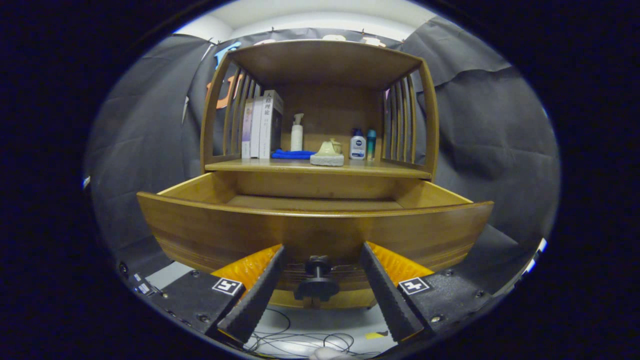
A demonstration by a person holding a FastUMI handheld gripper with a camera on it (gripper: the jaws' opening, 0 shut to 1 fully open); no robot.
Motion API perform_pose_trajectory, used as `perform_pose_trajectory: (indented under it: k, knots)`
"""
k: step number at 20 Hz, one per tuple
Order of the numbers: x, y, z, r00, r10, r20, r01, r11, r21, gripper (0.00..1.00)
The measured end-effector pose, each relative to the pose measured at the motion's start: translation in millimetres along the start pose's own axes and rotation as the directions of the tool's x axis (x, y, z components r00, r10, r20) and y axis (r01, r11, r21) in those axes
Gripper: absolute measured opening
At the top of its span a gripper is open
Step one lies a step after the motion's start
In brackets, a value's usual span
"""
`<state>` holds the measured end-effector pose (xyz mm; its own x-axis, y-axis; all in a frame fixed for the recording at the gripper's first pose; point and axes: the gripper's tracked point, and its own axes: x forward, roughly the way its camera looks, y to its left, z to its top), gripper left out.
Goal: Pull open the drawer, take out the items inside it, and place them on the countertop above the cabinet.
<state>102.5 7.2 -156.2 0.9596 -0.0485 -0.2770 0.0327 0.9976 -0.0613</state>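
The wooden cabinet's drawer [315, 227] stands pulled out toward me. Its dark round knob [317, 277] sits between my two fingers, with a gap on each side. My gripper [322, 246] is open and holds nothing. Over the drawer front I see a strip of bare drawer floor [310, 202]; the drawer front hides the rest of the inside. The countertop [320, 167] above carries several items under a slatted shelf frame.
On the countertop stand upright books [262, 125], a white pump bottle [297, 132], a blue cloth [292, 154], a pale object on a grey block [327, 152], a small white bottle [357, 145] and a teal bottle [371, 142]. Cables [300, 340] lie on the floor below.
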Motion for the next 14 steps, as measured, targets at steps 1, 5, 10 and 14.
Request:
perform_pose_trajectory:
  k: [1,5,10,14]
  knots:
    - [6.4,1.0,3.7,1.0,-0.002,-0.002,0.002,1.0,0.0,0.99]
    - [33.8,6.1,22.1,0.999,-0.023,0.029,0.023,1.0,-0.003,0.99]
    - [67.1,13.3,28.1,0.999,-0.047,0.025,0.048,0.999,-0.019,0.99]
    - [89.5,13.2,34.0,0.998,-0.041,0.04,0.041,0.999,-0.009,0.99]
